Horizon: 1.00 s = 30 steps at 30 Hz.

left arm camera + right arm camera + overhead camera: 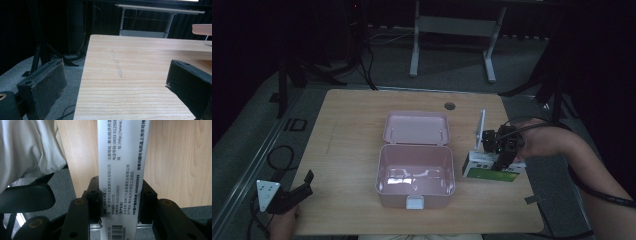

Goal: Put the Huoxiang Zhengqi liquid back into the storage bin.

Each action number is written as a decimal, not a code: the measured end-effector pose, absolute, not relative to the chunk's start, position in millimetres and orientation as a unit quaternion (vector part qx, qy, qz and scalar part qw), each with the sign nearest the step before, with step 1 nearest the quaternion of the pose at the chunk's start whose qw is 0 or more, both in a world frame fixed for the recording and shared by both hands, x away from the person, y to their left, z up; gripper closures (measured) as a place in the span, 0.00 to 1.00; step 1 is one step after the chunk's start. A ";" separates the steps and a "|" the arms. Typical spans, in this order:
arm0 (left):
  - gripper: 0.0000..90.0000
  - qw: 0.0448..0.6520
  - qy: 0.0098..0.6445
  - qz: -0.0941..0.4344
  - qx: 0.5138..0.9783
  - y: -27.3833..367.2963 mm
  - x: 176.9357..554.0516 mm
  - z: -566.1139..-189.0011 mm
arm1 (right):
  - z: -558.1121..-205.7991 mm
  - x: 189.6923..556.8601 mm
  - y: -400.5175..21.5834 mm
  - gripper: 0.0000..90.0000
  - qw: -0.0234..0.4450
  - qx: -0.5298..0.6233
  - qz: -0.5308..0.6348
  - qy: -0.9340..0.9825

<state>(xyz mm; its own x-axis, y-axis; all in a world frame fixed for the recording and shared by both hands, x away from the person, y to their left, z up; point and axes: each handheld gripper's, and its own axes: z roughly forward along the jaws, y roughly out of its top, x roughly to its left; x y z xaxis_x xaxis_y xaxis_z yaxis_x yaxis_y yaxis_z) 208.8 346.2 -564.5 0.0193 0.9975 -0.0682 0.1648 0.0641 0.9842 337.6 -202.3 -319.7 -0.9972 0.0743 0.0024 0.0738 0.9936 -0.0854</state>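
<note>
Left gripper point(304, 184), lower left of the high view: black jaws spread wide, nothing between them, parked at the near left corner of the light wooden table point(347, 130). In the left gripper view its two pads point(47, 82) frame bare tabletop point(140, 75).

Centre of the high view: pale pink plastic storage box point(415, 172), lid point(416, 128) swung open and lying back flat behind the tub; white latch on its near wall.

Right of centre, just beside the pink box but not touching: right gripper point(504, 152), clenched on a flat white-and-green cardboard medicine carton point(492, 170). Whether the carton touches the table I can't tell. In the right gripper view both jaws press the sides of the carton point(120, 170), its printed white face with a barcode at the bottom edge of the frame running up the middle.

Far edge, upper centre: small round grey grommet point(450, 106) in the tabletop. Beyond it, grey table frame legs point(414, 45) on a dark floor.
</note>
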 end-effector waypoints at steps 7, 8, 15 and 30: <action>0.03 0.482 0.549 0.433 0.528 346.3 208.7 -564.5 | -305.0 336.4 -185.6 0.69 0.005 -0.036 0.041 -0.998; 0.03 0.482 0.549 0.433 0.529 346.3 208.8 -564.5 | -303.5 336.6 -183.7 0.69 0.007 -0.036 0.040 -0.999; 0.03 0.483 0.549 0.432 0.528 346.7 208.5 -564.6 | -294.8 339.1 -163.7 0.69 0.005 -0.030 0.033 -0.999; 0.03 0.485 0.547 0.432 0.529 346.6 208.4 -564.6 | -298.4 331.8 -105.2 0.69 0.008 0.012 0.038 -0.999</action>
